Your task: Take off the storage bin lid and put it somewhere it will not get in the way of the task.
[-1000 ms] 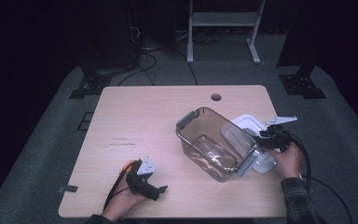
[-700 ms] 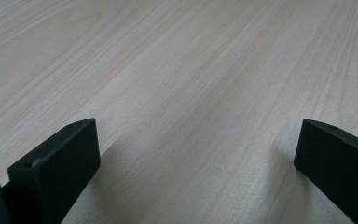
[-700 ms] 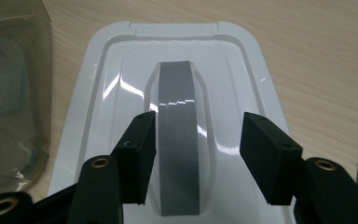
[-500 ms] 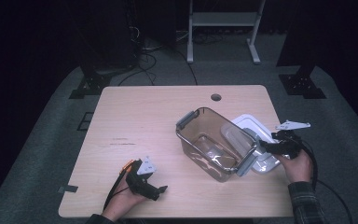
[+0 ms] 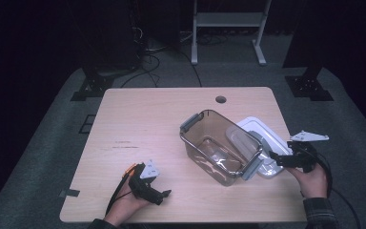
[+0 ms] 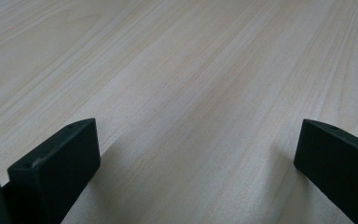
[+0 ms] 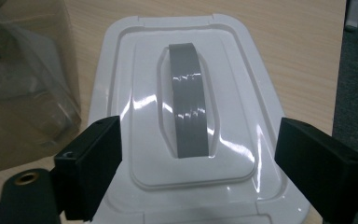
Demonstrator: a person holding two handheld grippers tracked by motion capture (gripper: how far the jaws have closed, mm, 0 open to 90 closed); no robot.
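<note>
The white lid [image 7: 186, 116] with its grey handle strap [image 7: 189, 100] lies flat on the table [image 5: 147, 124], near the right edge, tucked just beside and partly behind the clear plastic storage bin [image 5: 219, 145]. The bin sits skewed right of the table's middle, open-topped, with grey latches [image 5: 190, 121] at its ends.

The right gripper [image 5: 279, 160] hovers at the near end of the lid. Its jaws have just been opening and now stand wide apart, with nothing pressed between them; in the right gripper view they frame the near end of the strap without touching it.

By the look of it, the step in hand is getting a hold on the lid so it can go onto the bin. To do that well, the jaws should come down squarely either side of the strap, clear of the raised rim around it, and close on the strap's middle so the lid hangs level rather than tipping. The glossy plastic may slip, so a firm, centred bite matters.

The left gripper [image 5: 159, 194] rests near the table's front edge, left of centre, its jaws spread over bare wood.
</note>
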